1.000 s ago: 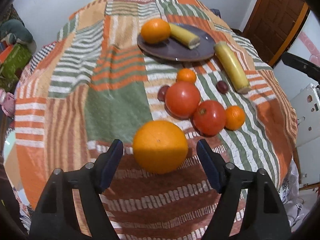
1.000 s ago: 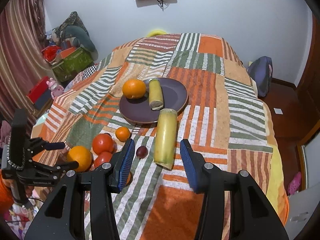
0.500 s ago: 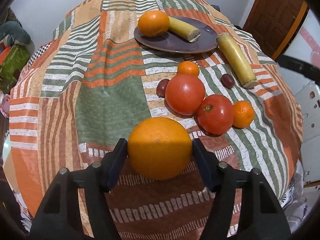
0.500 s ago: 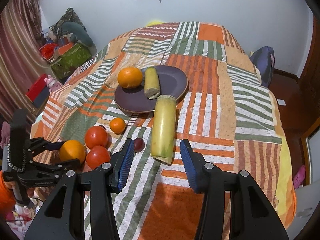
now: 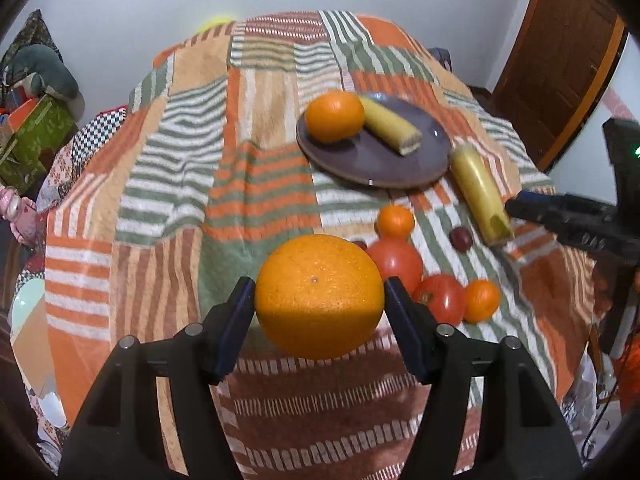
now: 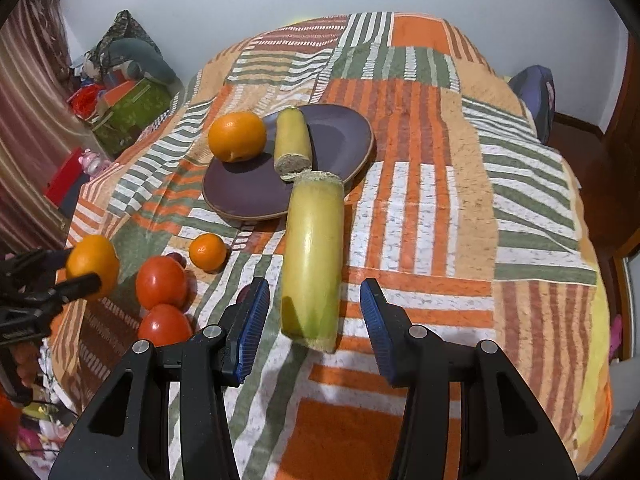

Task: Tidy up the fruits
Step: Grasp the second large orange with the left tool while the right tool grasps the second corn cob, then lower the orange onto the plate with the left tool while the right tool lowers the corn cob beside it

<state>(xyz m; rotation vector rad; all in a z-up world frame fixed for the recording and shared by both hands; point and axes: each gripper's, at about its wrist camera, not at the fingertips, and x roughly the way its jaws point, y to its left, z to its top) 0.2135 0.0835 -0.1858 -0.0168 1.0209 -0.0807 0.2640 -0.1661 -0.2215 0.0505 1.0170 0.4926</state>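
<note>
At the far left of the right wrist view, a large orange (image 6: 93, 266) is gripped between the jaws of the left gripper (image 6: 64, 270) and is held clear of the striped bedspread (image 6: 420, 208); these jaws have just been closing, and in the left wrist view both pads are seen pressed against the orange's sides. Next to it, two tomatoes (image 6: 161, 282) are seen lying on the bedspread, with a small mandarin (image 6: 207, 251) just beyond them. Further back, a dark plate (image 6: 340, 136) is seen carrying a second orange (image 6: 237, 136) and a short yellow piece of fruit (image 6: 292, 144). A longer yellow piece (image 6: 314, 256) lies on the bedspread, its far end touching the plate's rim. Its near end is flanked by the jaws of the right gripper (image 6: 316, 316), which are open, a gap being left on each side.
</note>
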